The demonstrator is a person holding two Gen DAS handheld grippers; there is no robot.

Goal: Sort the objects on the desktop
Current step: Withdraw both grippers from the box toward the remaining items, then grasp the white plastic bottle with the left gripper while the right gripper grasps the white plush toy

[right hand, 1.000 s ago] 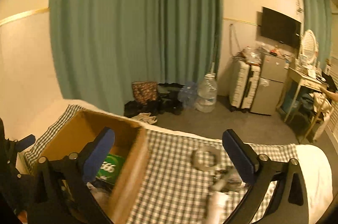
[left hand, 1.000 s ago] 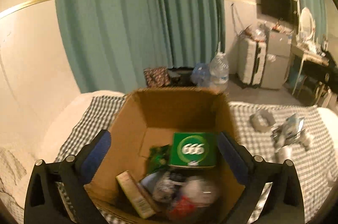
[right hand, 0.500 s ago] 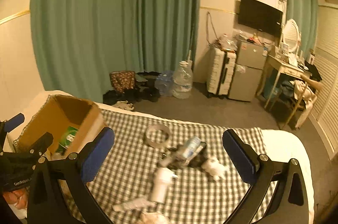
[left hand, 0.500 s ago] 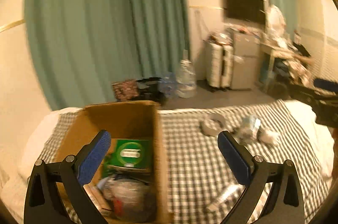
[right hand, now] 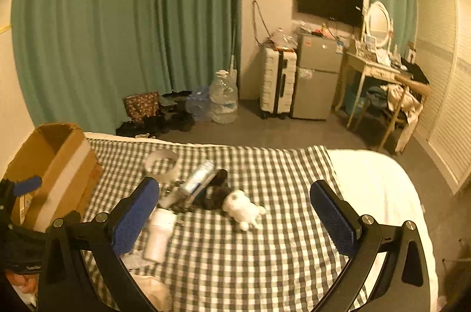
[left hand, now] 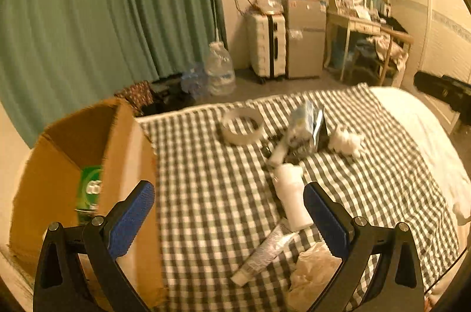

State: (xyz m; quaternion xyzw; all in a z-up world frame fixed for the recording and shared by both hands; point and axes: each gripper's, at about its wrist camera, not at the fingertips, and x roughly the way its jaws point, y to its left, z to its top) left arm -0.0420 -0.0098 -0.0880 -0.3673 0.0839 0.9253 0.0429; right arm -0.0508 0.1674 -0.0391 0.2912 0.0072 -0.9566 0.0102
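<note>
Standing at the left on the checked cloth [left hand: 212, 194], the cardboard box [left hand: 73, 164] hides most of a green carton [left hand: 89, 191] whose white writing is too blurred to read. The left gripper [left hand: 228, 209] hangs with tongs apart, empty, above the cloth. Right of the box lie a tape ring [left hand: 243, 125], a white bottle [left hand: 291, 200] with its long axis running away from the camera, and a tube [left hand: 265, 256] lying slantwise. The right gripper [right hand: 235, 209] is likewise spread and empty over a white plush toy [right hand: 243, 207].
</note>
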